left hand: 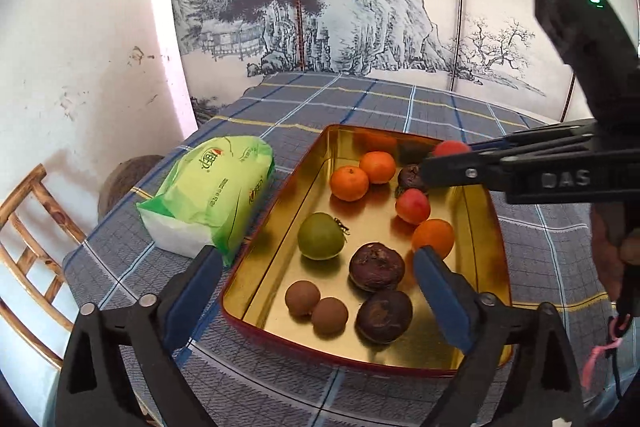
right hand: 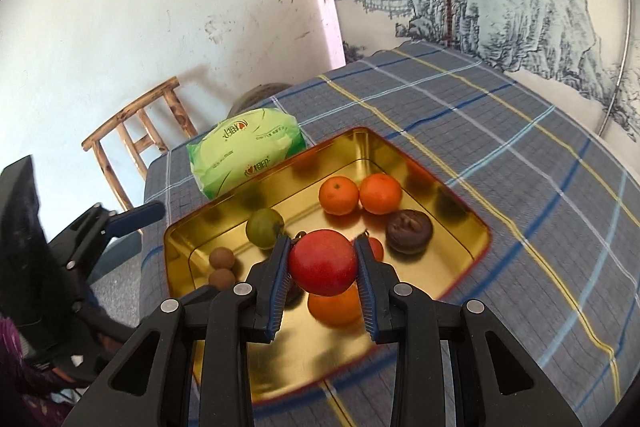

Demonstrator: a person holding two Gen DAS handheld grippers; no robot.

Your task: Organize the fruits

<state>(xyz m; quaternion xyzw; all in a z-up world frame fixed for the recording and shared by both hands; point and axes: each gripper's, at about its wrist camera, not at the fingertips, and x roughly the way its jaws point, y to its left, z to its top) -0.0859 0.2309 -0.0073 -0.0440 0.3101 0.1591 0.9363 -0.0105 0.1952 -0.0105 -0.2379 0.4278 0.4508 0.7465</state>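
Both wrist cameras look steeply down, close over the shared gold tray (left hand: pixel 280 195) from opposite ends.

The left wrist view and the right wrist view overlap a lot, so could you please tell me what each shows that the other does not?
Only the left wrist view shows two dark purple wrinkled fruits near the front of the tray and the open left tool over them.

Only the right wrist view shows the pads of the right tool pressed on the round red fruit.

Both show the gold metal tray, two orange mandarins, the round green fruit, two small brown fruits and the green tissue pack.
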